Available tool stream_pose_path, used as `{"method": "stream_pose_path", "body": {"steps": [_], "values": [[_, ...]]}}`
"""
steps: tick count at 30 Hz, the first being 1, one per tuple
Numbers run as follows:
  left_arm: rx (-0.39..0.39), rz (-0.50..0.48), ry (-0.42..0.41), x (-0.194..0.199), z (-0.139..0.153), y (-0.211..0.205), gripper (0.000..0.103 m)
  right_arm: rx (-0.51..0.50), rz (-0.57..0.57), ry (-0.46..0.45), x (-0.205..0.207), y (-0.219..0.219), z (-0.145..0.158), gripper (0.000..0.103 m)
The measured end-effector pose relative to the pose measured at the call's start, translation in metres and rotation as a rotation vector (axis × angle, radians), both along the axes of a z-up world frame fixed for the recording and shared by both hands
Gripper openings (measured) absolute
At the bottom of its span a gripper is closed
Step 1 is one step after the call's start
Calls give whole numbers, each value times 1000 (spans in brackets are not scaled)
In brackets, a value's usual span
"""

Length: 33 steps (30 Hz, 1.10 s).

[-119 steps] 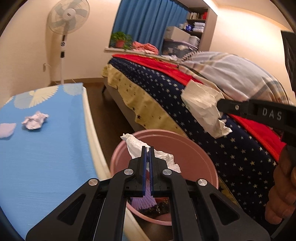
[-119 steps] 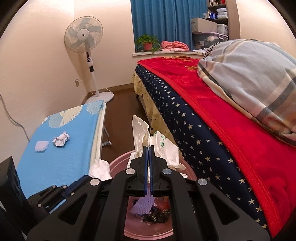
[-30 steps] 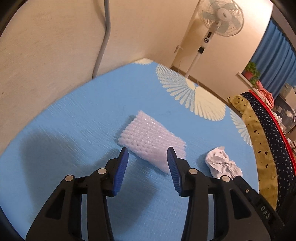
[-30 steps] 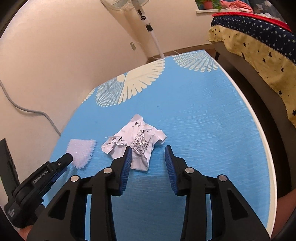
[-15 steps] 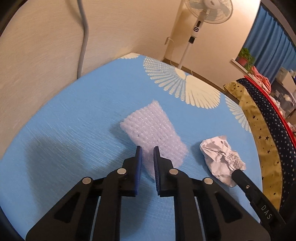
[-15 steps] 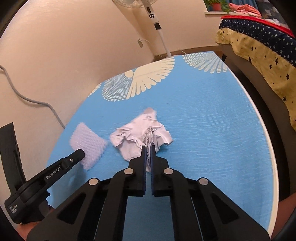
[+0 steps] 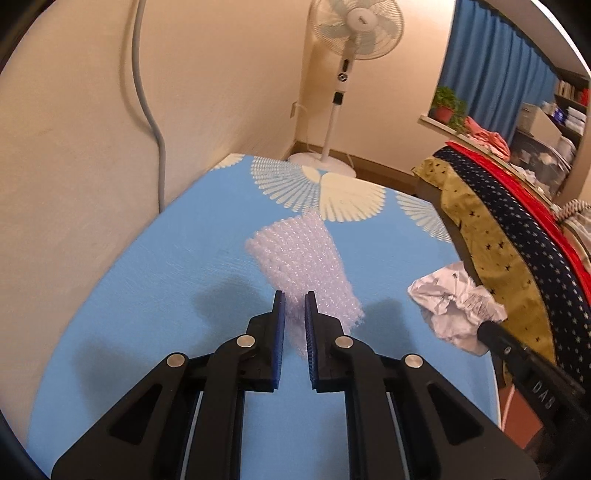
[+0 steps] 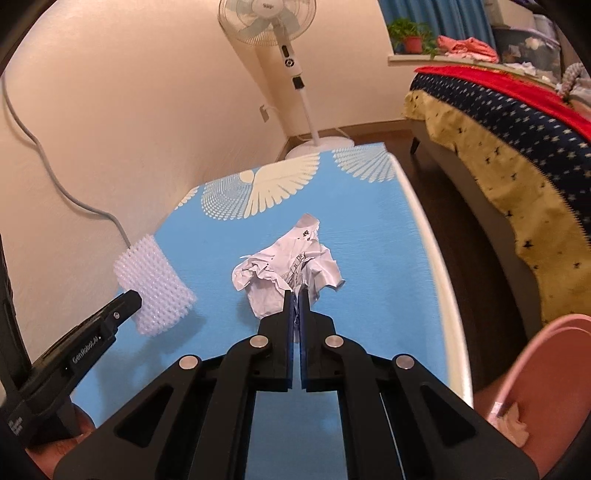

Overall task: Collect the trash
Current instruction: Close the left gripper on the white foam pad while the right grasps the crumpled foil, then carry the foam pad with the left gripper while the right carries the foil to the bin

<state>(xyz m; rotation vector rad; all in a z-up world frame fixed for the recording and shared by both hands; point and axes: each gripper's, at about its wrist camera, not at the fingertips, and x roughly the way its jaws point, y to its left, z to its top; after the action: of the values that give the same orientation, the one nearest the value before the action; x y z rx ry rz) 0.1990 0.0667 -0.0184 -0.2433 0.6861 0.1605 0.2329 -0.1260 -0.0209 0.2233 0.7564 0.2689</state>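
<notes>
Since half a second ago both pieces have risen off the blue desk: the left hand-held gripper pinches the foam net sleeve, its shadow below. The right hand-held gripper clamps the crumpled paper, with the pink bin now at lower right.

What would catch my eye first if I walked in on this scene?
Probably the bright blue table with white fan patterns, over which two black grippers each pinch a piece of trash. The left gripper holds white foam netting; the right gripper holds crumpled printed paper. Behind stands a white pedestal fan, and a pink bin waits at the lower right.
</notes>
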Motion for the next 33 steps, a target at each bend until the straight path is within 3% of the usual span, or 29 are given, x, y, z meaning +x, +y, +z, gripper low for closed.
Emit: {"method": "stream_pose_path", "body": {"steps": [13, 33], "values": [[34, -99, -57, -78, 38, -26, 11, -72, -34, -71, -88, -41, 55, 2], [74, -249, -104, -153, 36, -78, 11, -103, -113, -130, -172, -87, 66, 2]]}}
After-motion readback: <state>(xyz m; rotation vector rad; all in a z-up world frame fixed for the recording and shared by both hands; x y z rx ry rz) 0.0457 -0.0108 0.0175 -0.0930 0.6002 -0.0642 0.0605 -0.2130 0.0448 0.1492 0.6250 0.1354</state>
